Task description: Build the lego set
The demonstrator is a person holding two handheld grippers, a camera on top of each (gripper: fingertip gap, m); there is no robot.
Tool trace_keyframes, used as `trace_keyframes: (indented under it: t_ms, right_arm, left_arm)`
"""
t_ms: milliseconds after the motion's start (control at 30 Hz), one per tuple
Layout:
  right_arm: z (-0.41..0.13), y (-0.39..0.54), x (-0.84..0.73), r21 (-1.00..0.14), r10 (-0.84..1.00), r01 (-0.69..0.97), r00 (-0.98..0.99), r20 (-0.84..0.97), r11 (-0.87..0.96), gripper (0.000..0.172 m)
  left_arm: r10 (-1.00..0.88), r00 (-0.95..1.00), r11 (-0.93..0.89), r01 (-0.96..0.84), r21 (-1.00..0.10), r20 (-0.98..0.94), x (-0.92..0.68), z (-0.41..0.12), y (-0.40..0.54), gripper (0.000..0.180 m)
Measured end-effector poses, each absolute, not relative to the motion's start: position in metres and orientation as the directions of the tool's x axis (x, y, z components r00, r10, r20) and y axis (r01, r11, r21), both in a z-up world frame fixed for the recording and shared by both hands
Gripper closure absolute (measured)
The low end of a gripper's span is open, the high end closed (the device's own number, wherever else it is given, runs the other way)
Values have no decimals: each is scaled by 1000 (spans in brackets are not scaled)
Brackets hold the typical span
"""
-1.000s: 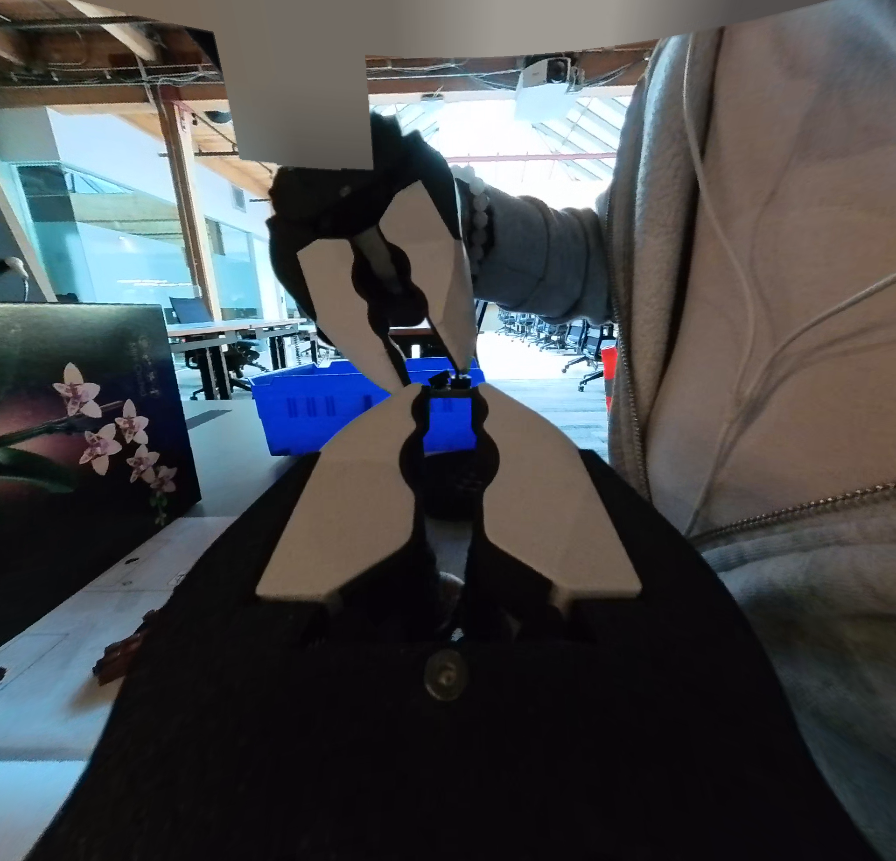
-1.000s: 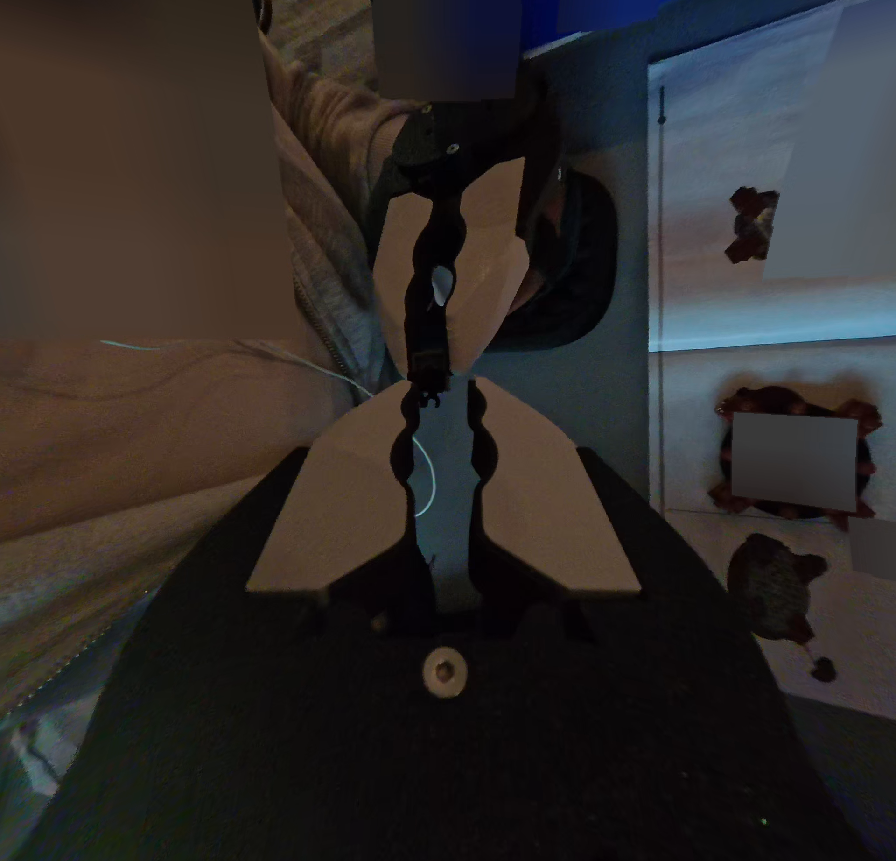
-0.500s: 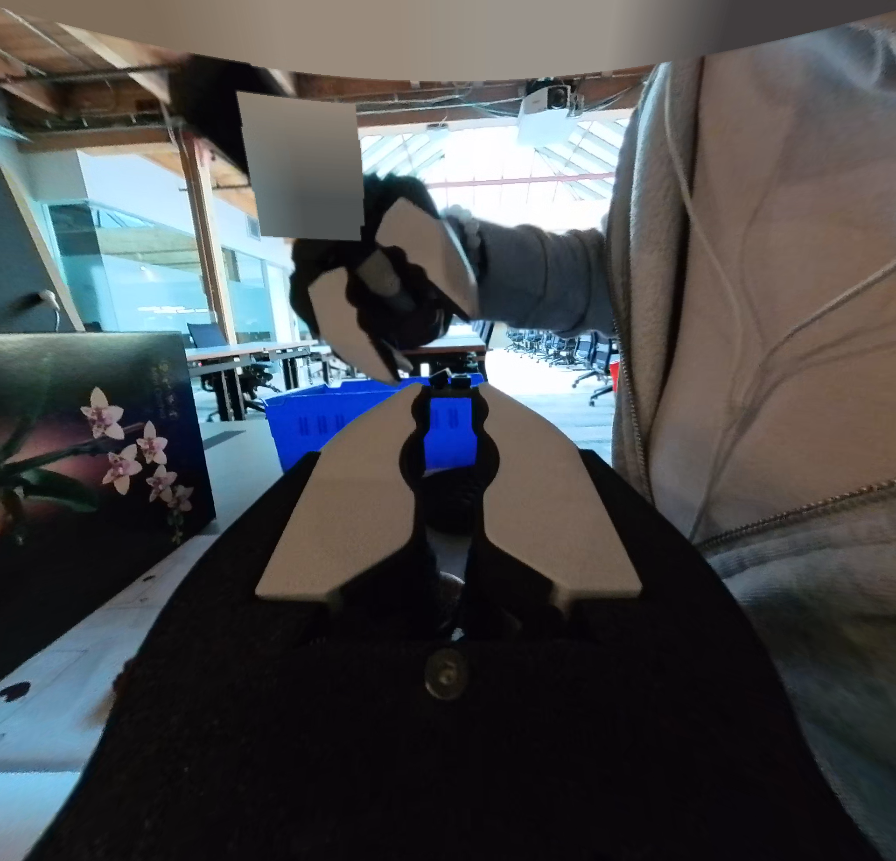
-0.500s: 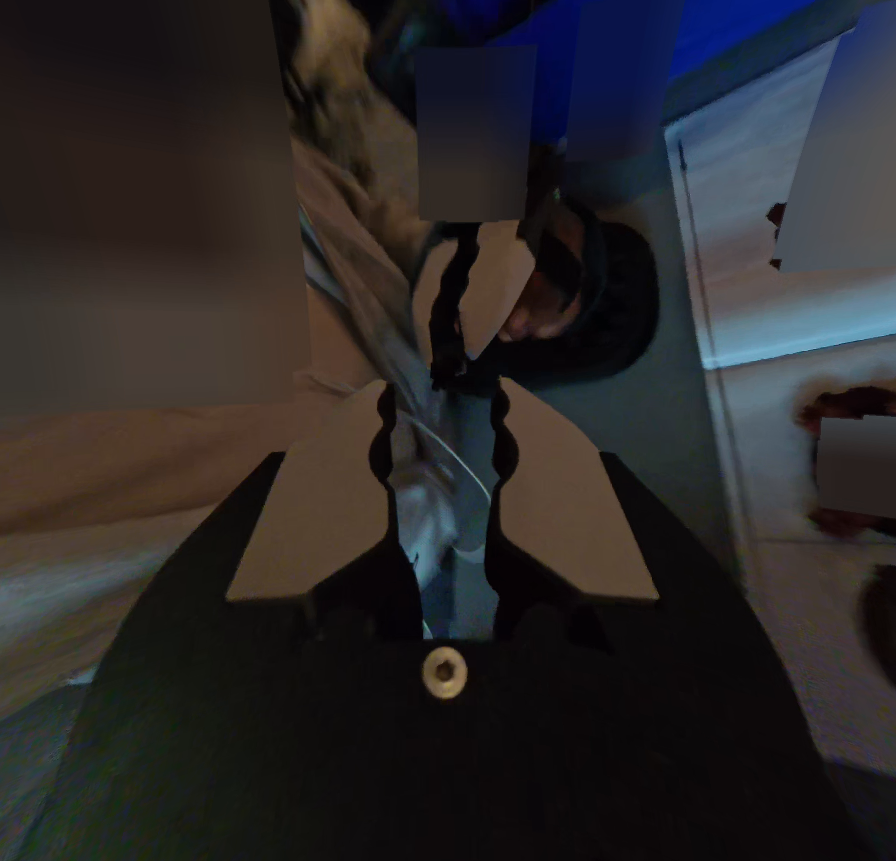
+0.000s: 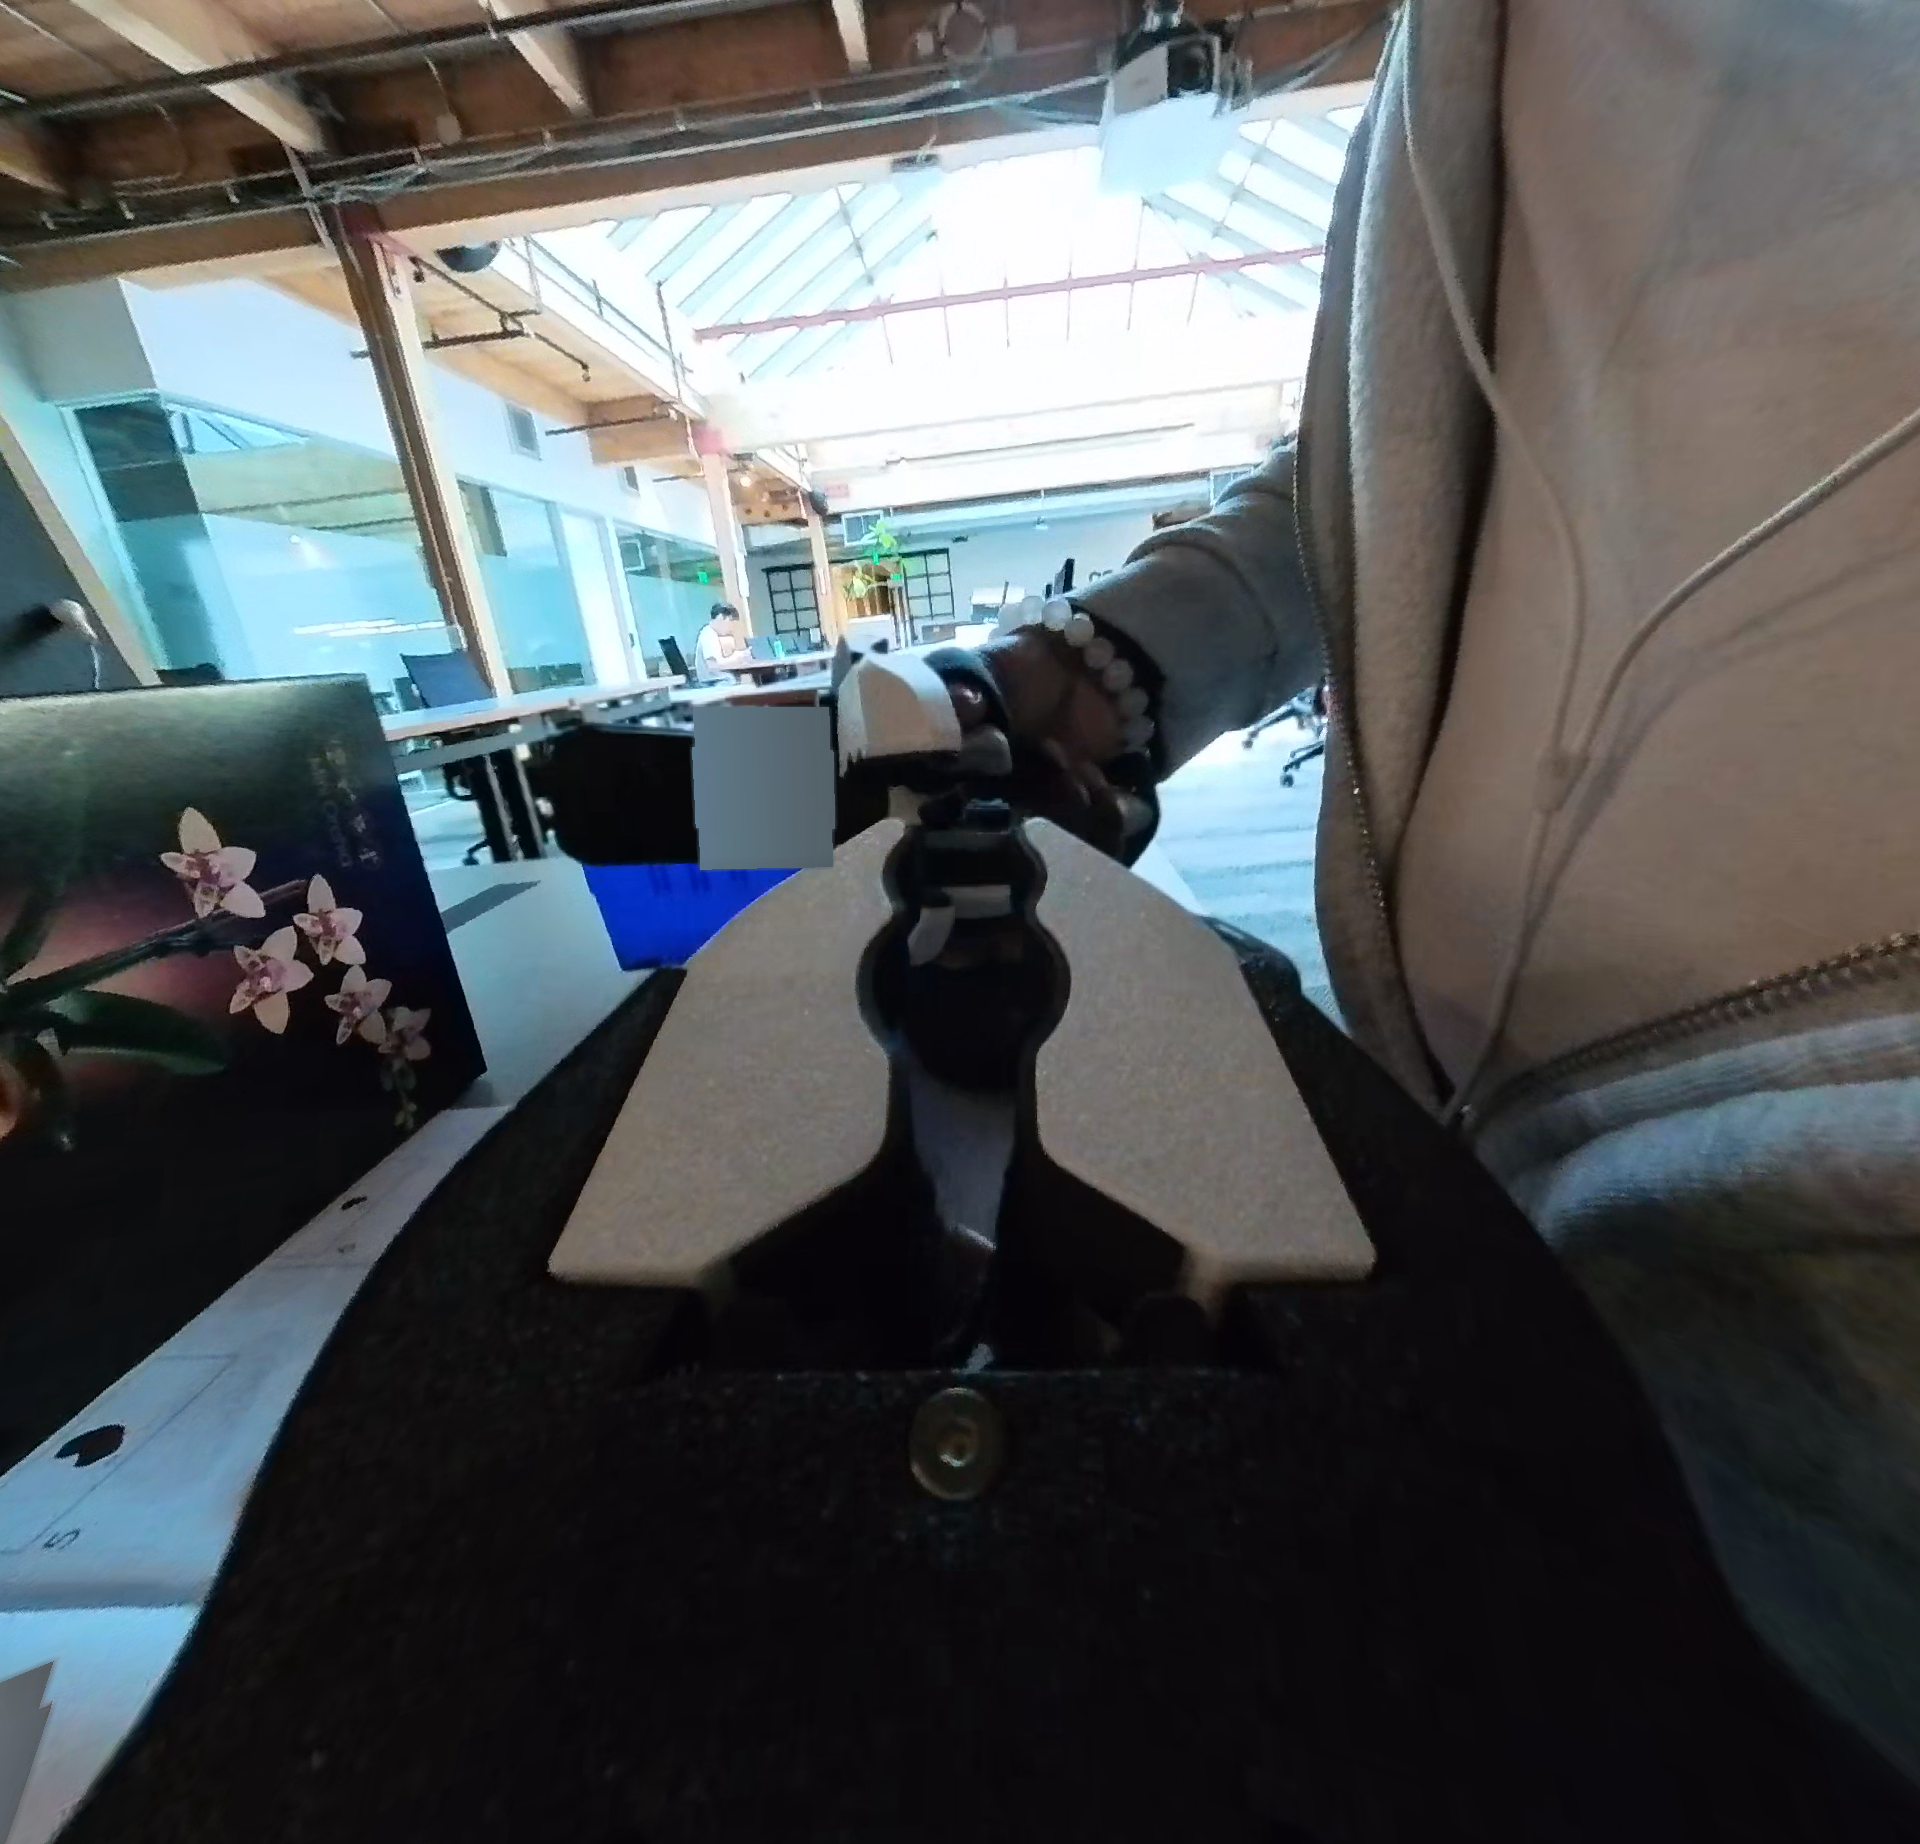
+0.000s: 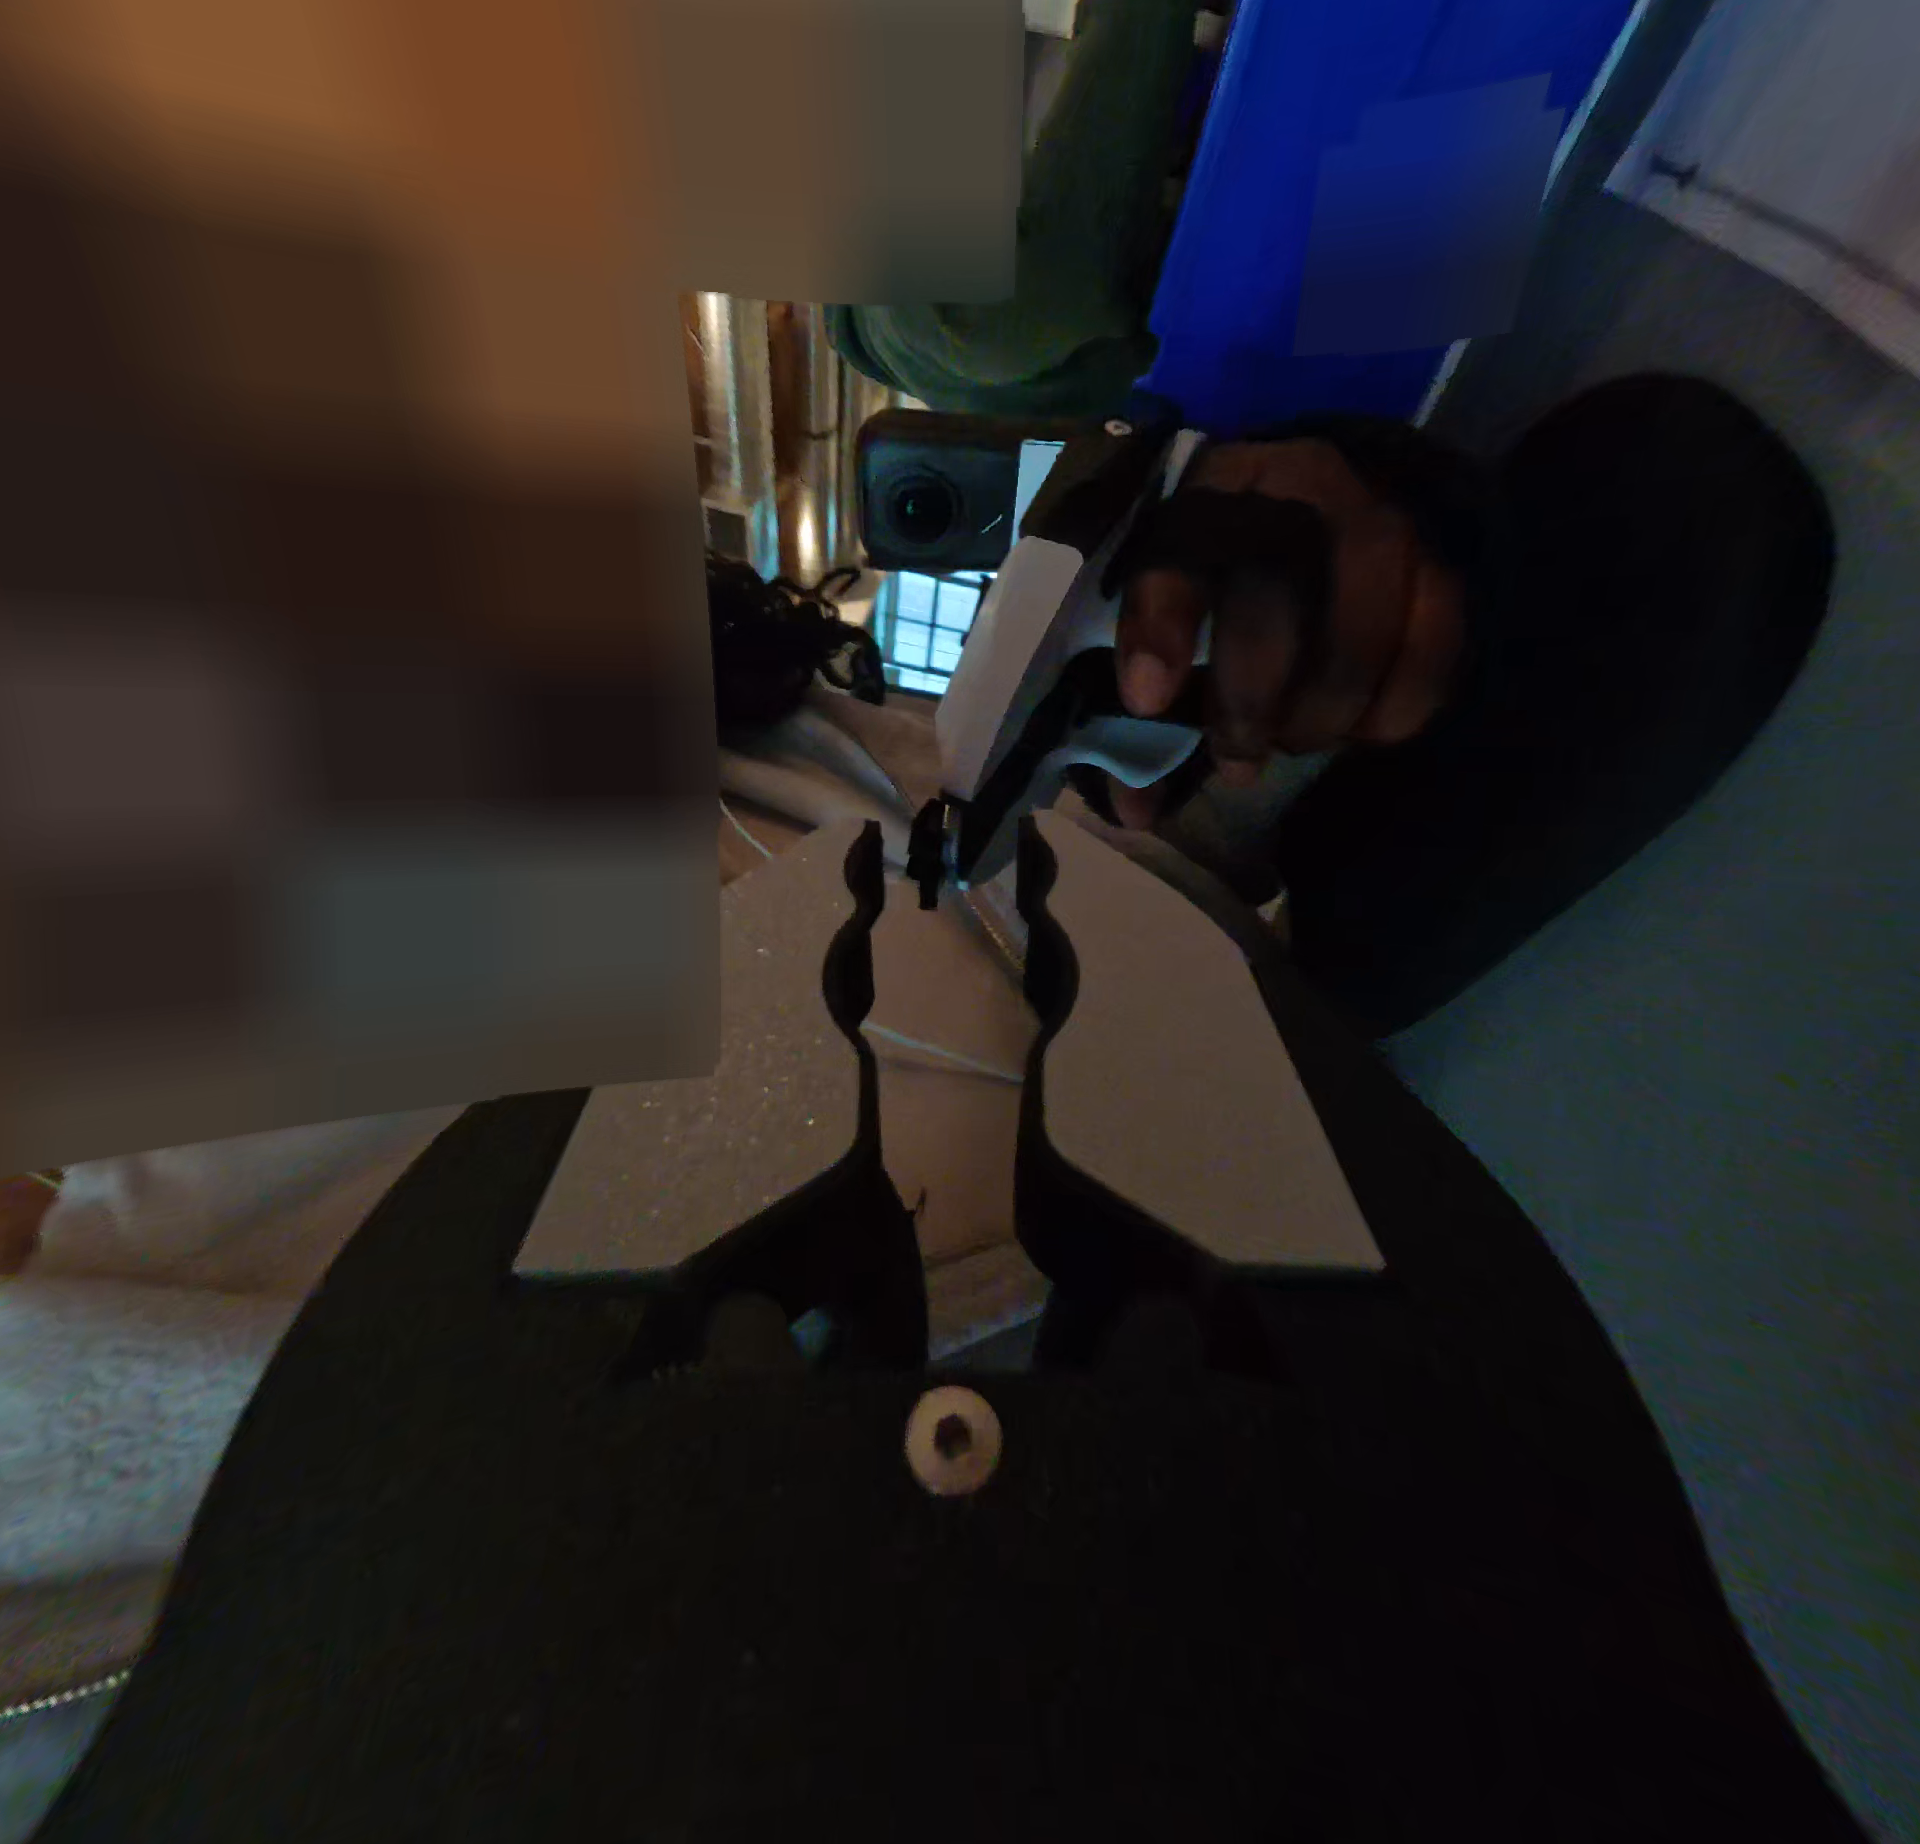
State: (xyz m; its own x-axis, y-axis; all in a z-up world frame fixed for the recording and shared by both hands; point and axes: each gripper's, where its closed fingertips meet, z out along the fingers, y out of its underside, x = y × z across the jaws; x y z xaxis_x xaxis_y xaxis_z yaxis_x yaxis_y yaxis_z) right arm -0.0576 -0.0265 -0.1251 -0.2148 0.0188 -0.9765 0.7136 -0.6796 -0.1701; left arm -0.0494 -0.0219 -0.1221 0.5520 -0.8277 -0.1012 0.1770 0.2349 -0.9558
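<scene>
The left gripper [image 5: 961, 833] is closed to a narrow gap, and a small black piece [image 6: 925, 852] is pinched at the very tips of its jaws. In the right wrist view the same piece is seen between the tips of the right gripper [image 6: 951, 844], whose jaws are parted, with clear space on either side of the piece and nothing pressed. The piece is judged to be light, stiff and probably plastic. Being tiny and held only at the tips, it could easily slip or twist, so it is best taken across its flat flanks. Both pairs of jaws have pale, grainy outer faces and black, scalloped inner edges, set in matt black bodies. In the right wrist view a hand [image 6: 1299, 631] is wrapped around the left gripper's handle at 1 o'clock, with a small camera [image 6: 925, 506] at 12. In the left wrist view a beaded bracelet [image 5: 1101, 651] is seen at 1 o'clock, a soft grey zipped hoodie [image 5: 1662, 651] at 3, a blue bin [image 5: 665, 911] at 11 and a dark box [image 5: 208, 911] printed with orchids at 9, on the pale counter [image 5: 520, 963].
</scene>
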Motion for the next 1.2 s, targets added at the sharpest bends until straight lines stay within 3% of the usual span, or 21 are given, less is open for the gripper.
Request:
trace_keyframes:
  t_ms: [233, 500, 933, 1200]
  right_arm:
    - [-125, -30, -58, -142, -26, 725, -215, -976, -674, 165]
    - [-125, -33, -57, -197, 31, 755, -229, -973, -625, 166]
    - [-128, -44, -47, -414, 163, 747, -388, -907, -520, 168]
    - [-113, -46, -58, -336, 55, 725, -382, -923, -601, 168]
  left_arm:
    - [-831, 547, 226, 162, -961, -103, -48, -125, -21, 165]
    - [-841, 534, 215, 183, -959, -87, -48, -124, -22, 165]
    - [-781, 550, 378, 38, -925, -297, -38, -124, -33, 165]
    - [-828, 524, 346, 201, -917, -198, -48, -110, -37, 165]
